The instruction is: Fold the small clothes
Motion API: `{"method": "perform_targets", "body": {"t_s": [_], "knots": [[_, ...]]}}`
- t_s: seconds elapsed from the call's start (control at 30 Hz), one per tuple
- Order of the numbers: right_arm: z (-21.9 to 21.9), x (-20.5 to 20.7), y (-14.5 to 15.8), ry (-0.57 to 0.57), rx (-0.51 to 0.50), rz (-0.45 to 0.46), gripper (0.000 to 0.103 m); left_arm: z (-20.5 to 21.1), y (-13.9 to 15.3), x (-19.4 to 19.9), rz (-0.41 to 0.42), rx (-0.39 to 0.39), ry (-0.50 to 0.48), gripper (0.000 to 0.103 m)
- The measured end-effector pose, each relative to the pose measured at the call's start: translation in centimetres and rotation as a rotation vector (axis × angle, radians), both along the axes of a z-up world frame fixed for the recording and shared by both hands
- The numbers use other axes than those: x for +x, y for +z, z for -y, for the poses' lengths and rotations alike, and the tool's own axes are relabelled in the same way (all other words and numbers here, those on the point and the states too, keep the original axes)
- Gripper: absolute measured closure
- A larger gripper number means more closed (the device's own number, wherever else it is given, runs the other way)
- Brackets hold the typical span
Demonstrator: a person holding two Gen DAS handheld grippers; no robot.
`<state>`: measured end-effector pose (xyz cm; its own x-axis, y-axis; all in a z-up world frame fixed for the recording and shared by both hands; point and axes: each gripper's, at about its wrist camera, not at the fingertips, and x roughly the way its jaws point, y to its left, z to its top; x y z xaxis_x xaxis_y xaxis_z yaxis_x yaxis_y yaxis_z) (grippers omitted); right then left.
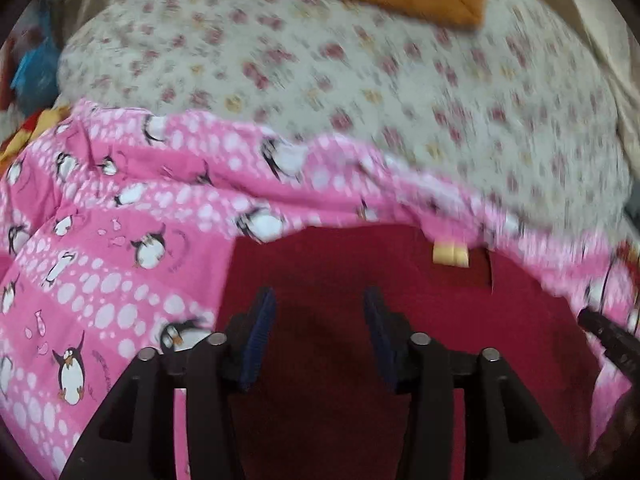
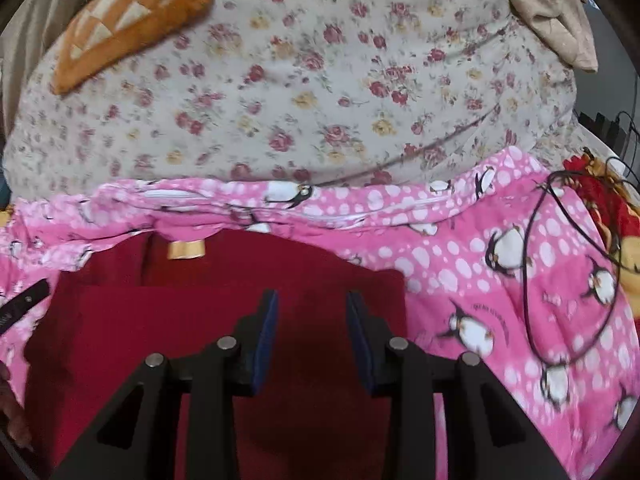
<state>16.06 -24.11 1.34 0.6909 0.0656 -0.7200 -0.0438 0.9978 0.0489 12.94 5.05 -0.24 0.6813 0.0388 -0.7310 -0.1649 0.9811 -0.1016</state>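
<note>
Crimson fabric, a small red garment (image 2: pixel 224 320) with a pale yellow label (image 2: pixel 186 249) near its far edge, lies flat on a pink penguin-print sheet (image 2: pixel 480 264) spread over the bed, beyond which sit a floral quilt (image 2: pixel 304 92) and an orange checked cushion (image 2: pixel 132 20). Above it the left gripper (image 1: pixel 320 332) hangs with its blue pads spread apart, grasping nothing, and the right gripper (image 2: pixel 312 332) is likewise released over the folded layer. A black cable (image 2: pixel 532 272) loops on the sheet to the right.
</note>
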Motion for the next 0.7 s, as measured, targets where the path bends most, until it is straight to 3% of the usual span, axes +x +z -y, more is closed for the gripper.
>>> {"method": "perform_targets", "body": {"t_s": [0.03,0.07,0.13,0.23,0.4,0.57,0.7], "knots": [[-0.3,-0.6,-0.2,-0.006,-0.003,-0.02,0.048,0.6,-1.8,0.7,-0.094,0.021,-0.021,0.059],[-0.5,-0.9,-0.7,-0.011,-0.008,-0.052,0.035,0.9,-2.9,1.1,-0.134,0.053,-0.03,0.058],[-0.8,-1.0,-3.3,-0.006,-0.022,-0.176,0.029,1.9,-2.6,1.0,-0.113,0.128,-0.041,0.057],[-1.3,-2.2,-2.8,0.008,-0.063,-0.15,0.03,1.5,-1.6,-0.8,-0.09,0.098,-0.058,0.057],[1.2,-8.7,1.5,0.053,0.094,-0.043,0.03,-1.0,1.7,-5.4,-0.062,-0.026,-0.056,0.057],[5.4,-17.1,3.2,0.152,0.157,-0.01,0.03,-1.5,3.3,-12.2,-0.016,0.111,-0.17,0.057],[7.9,-23.2,2.1,0.223,0.2,-0.039,0.03,-2.4,2.3,-18.4,-0.013,0.096,-0.203,0.057]]}}
